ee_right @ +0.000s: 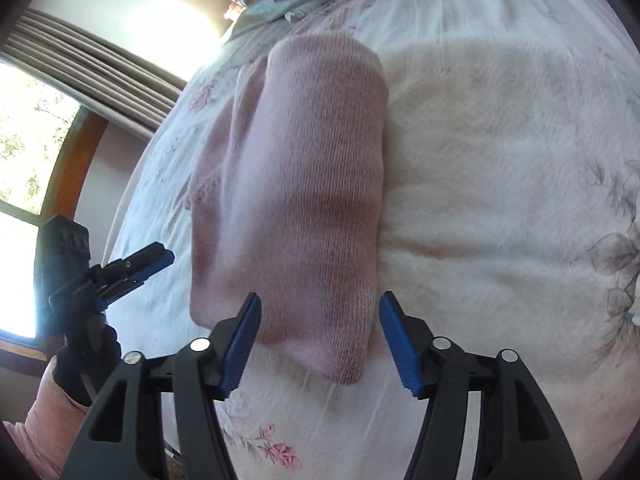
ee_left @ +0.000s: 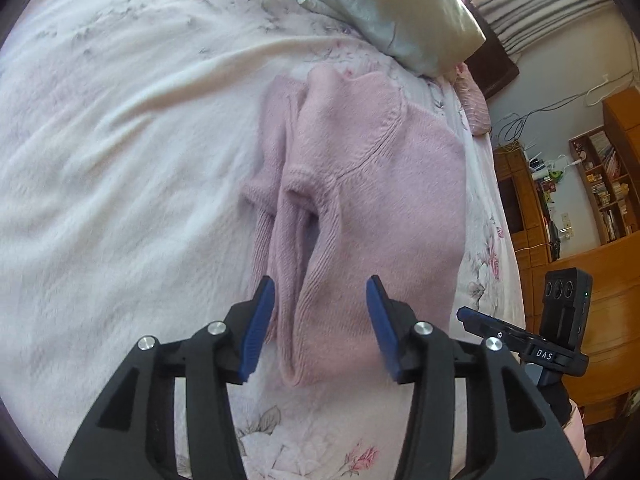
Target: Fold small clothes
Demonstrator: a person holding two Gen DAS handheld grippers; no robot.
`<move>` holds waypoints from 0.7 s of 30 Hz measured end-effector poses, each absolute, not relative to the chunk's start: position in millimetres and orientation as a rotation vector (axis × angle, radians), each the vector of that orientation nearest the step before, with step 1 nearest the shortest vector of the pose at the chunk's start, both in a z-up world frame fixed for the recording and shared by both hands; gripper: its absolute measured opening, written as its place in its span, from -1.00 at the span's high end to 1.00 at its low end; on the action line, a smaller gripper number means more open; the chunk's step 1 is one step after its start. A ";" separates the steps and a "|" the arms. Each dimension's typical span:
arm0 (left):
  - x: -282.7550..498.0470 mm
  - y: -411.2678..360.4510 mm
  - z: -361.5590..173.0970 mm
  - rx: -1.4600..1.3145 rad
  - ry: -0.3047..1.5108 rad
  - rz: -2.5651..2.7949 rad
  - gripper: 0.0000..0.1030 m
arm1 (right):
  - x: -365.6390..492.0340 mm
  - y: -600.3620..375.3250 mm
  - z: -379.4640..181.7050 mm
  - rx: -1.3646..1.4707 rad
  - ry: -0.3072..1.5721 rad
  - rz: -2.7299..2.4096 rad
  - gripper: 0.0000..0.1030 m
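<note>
A small pink knit sweater (ee_left: pixel 360 208) lies folded lengthwise on a white flowered bedspread (ee_left: pixel 120 160). In the left wrist view its collar and a narrow sleeve run toward my left gripper (ee_left: pixel 320 284), which hovers open just above the near end with nothing between its blue pads. In the right wrist view the same sweater (ee_right: pixel 304 200) shows as a smooth folded bundle; my right gripper (ee_right: pixel 320 300) is open over its near corner, holding nothing. Each gripper appears in the other's view: the right gripper (ee_left: pixel 480 320) at the right edge, the left gripper (ee_right: pixel 160 258) at the left edge.
A silky green-gold pillow (ee_left: pixel 400 12) lies at the head of the bed beyond the sweater. Wooden shelves and drawers (ee_left: pixel 592 200) stand past the bed's right edge. A window with curtains (ee_right: pixel 60 80) is on the other side. A hand in a pink sleeve (ee_right: pixel 48 420) holds the left tool.
</note>
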State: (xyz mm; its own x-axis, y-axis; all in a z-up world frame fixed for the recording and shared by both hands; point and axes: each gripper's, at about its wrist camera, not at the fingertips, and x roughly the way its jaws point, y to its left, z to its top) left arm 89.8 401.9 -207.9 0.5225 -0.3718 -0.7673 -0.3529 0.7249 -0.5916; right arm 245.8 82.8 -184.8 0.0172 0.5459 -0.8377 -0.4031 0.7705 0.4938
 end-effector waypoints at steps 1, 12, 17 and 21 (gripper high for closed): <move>98.3 401.4 -209.8 -0.795 1.056 0.002 -0.05 | 254.0 87.3 -183.1 0.140 1.360 0.730 -0.27; 128.9 408.1 -264.5 -0.783 1.175 0.115 0.05 | 278.0 118.1 -217.6 0.060 1.398 0.638 0.08; 122.2 413.4 -253.0 -0.799 1.157 0.079 -0.02 | 278.2 112.1 -215.7 0.125 1.417 0.670 0.02; 104.3 421.0 -226.7 -0.810 1.058 0.051 -0.50 | 272.7 99.1 -194.5 0.199 1.355 0.746 -0.16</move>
State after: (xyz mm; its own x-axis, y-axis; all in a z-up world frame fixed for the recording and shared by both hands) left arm 104.3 421.0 -226.7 0.5175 -0.3314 -0.7889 -0.4055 0.7168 -0.5672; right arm 272.7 99.1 -194.5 0.0274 0.5883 -0.8082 -0.3687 0.7574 0.5388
